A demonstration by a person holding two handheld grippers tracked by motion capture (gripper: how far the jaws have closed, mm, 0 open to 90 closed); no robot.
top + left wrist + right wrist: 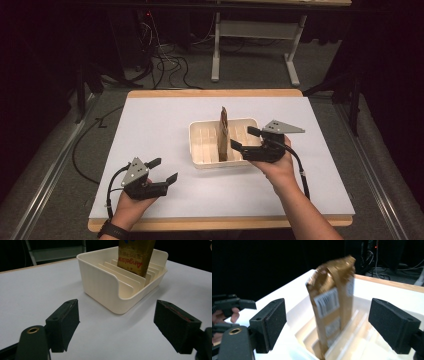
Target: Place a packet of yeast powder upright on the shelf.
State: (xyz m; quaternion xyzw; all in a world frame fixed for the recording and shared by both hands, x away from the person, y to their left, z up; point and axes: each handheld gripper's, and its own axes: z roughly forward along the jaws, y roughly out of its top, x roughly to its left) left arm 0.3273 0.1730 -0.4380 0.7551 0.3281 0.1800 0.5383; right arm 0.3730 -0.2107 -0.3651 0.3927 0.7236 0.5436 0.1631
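While the right claw (pixel 327 322) gapes, the packet (pixel 332 307) stands between (untouched).

Wide bare tabletop (pixel 150 130) is lying open to the left of and in front of the cream slotted tray (pixel 200 150). A brown packet (pixel 223 132) is standing upright in a middle slot, blocking passage across the tray. The right hand-held gripper (pixel 245 138) is hovering with jaws spread at the tray's right side. The left hand-held gripper (pixel 164 170), jaws apart, is sitting well clear at the near left.
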